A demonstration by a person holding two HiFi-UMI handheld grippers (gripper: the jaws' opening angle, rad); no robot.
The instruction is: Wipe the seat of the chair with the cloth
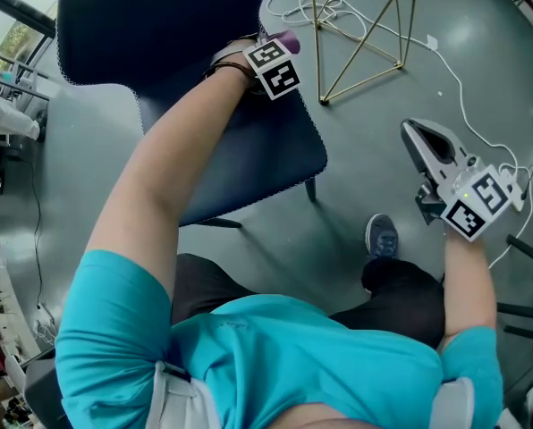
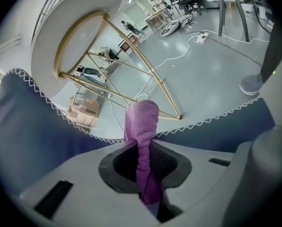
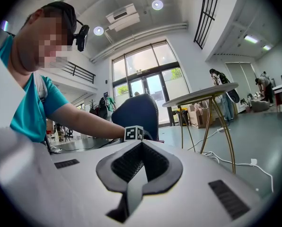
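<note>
Pinching the purple cloth (image 2: 142,122), left gripper (image 2: 148,183) fingers hang at the chair seat (image 1: 249,159); right gripper (image 3: 140,167) fingers sit pressed together.

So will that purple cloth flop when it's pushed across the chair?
Probably floppy: the cloth bunches and folds where the left gripper pinches it. It looks fuzzy, so it likely drags on the chair seat rather than slipping.

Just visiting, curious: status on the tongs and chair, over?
Left tongs shut on purple cloth, over chair seat. Right tongs shut, empty, off to the side. Nothing blocking the seat.
</note>
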